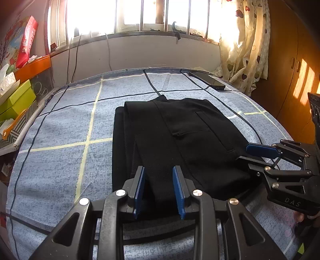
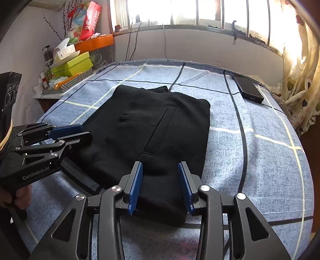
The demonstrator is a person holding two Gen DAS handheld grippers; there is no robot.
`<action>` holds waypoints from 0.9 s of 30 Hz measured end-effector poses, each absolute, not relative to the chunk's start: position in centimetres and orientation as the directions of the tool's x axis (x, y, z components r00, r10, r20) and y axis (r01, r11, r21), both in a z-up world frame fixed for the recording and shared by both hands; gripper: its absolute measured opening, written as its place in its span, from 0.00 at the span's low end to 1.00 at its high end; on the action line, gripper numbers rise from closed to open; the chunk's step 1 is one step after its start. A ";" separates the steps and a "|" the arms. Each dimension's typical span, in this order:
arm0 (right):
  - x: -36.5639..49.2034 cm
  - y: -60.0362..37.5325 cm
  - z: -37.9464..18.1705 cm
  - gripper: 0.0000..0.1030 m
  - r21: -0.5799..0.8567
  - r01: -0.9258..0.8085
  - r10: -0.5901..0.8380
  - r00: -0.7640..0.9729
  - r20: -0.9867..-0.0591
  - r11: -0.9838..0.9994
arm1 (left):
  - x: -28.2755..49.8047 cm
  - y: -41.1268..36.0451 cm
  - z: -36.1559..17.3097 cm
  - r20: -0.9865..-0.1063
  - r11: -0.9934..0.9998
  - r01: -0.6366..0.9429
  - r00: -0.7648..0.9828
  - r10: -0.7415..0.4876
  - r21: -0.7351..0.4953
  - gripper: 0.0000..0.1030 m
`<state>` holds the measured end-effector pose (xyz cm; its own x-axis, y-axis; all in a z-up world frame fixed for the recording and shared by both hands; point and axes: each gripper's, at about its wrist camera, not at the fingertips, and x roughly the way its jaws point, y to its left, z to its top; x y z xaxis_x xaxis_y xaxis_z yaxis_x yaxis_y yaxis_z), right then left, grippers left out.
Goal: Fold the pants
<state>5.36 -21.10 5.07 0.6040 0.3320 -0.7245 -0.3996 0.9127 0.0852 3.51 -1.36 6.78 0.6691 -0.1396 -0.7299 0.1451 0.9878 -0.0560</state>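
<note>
**Folded black pants lying on a checked bed, with a gripper hovering at each near corner**

While bright daylight is pouring through the barred window (image 1: 140,16) behind it, a bed (image 1: 60,124) covered in a blue sheet with pale yellow and dark lines is filling most of both views. The black pants (image 1: 170,140) are lying folded into a thick rectangle in the middle of the bed, reaching toward its near edge, with a zipped pocket (image 2: 138,120) facing up. A cream curtain (image 1: 246,50) printed with hearts is hanging past the bed's far right corner, and a cluttered shelf of green and orange boxes (image 2: 74,62) is standing along the left edge. A dark phone (image 2: 248,89) is resting flat near the far right corner.

The left gripper (image 1: 159,192) is hanging over the near left part of the pants, its blue pads standing apart and gripping nothing, with black cloth showing between them. The right gripper (image 2: 160,188) is hanging over the near right corner of the pants, likewise released, its pads spread and clear of the fabric. A person's fingers (image 2: 22,197) are curling around the left gripper's handle.
</note>
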 end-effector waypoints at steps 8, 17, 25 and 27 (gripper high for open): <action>3.5 -21.5 6.4 0.41 0.098 -0.401 0.349 0.623 -0.699 0.911 | 2.1 -1.1 7.8 -0.722 0.992 0.122 0.682 -0.116 -0.044 0.30; 2.2 -21.6 6.9 0.41 0.103 -0.412 0.364 0.628 -0.688 0.906 | 0.9 -1.0 7.9 -0.724 0.991 0.131 0.680 -0.118 -0.038 0.30; 3.4 -22.8 6.5 0.42 0.145 -0.410 0.389 0.611 -0.689 0.900 | 1.4 1.0 7.9 -0.718 0.989 0.118 0.681 -0.145 -0.088 0.30; 4.4 -23.5 6.4 0.47 0.170 -0.402 0.400 0.605 -0.689 0.900 | 2.2 1.8 7.9 -0.718 0.987 0.114 0.678 -0.159 -0.111 0.33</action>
<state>4.39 -23.51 6.40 0.6046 0.4005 -0.6885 -0.4024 0.8996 0.1698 2.23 1.83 7.92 0.6782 -0.1585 -0.7176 0.1135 0.9873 -0.1109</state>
